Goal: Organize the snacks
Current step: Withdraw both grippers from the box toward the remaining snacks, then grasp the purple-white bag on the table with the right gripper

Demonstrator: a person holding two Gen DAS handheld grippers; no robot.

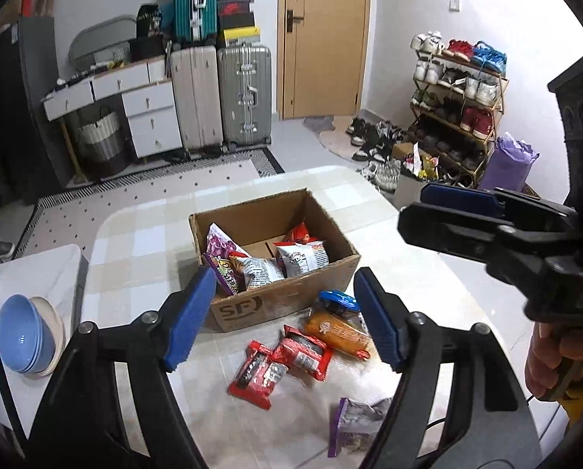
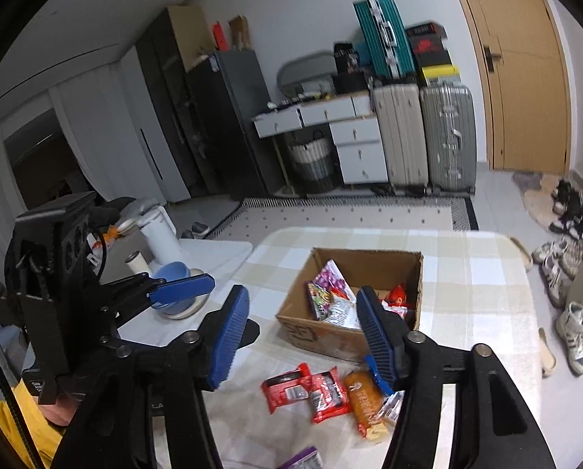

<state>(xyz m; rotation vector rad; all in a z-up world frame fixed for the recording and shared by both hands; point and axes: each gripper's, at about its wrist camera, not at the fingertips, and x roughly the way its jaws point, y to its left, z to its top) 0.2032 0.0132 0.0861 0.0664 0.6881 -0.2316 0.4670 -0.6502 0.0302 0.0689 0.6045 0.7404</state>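
Five or so snack packets (image 1: 287, 355) loose on the worktop (image 1: 135, 242) before the cardboard box (image 1: 291, 305), others already inside; left gripper (image 1: 279, 312) and right gripper (image 2: 303, 336) fingers parted, empty; risk: crinkly wrappers slipping, or overlapped red packs lifting together.

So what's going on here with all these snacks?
A person is sorting snacks into a cardboard box on the table, with a two-finger tool in each hand. Several packets already lie inside. Two red packets, an orange packet and a purple packet are still on the tablecloth. The left tool and right tool are both open and empty.
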